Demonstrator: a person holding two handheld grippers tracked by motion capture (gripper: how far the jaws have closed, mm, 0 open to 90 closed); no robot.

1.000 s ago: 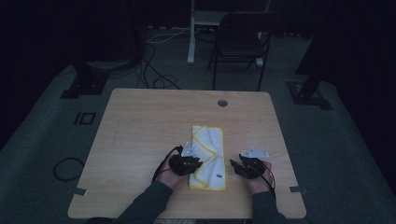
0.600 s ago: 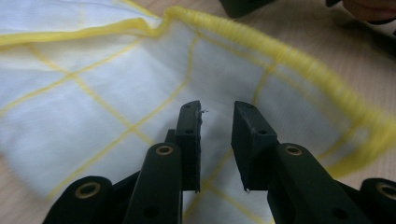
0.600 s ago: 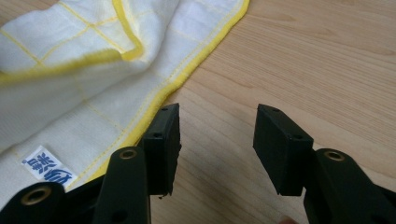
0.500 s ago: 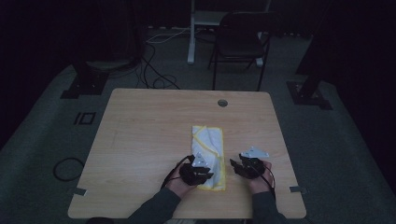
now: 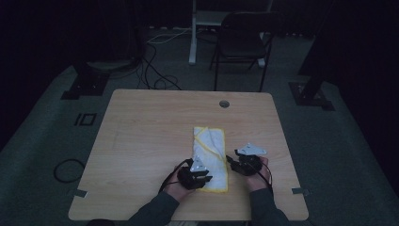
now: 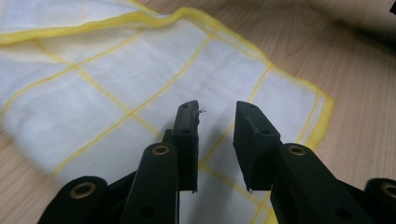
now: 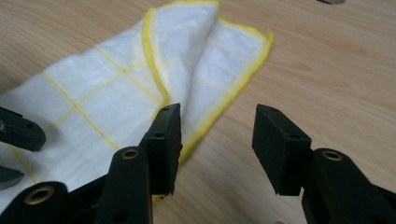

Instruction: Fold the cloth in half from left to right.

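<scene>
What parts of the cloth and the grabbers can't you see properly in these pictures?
- White cloth with yellow edging and grid lines: in the high view its near left corner is hidden under the left gripper.
- The same cloth: cut off by the left gripper view's top and left edges.
- Right gripper: jaws too small and dark in the high view.

The left gripper [image 5: 203, 175] is covering the cloth's [image 5: 211, 149] near left corner in the high view; the left gripper view's edges are cropping the cloth.
</scene>
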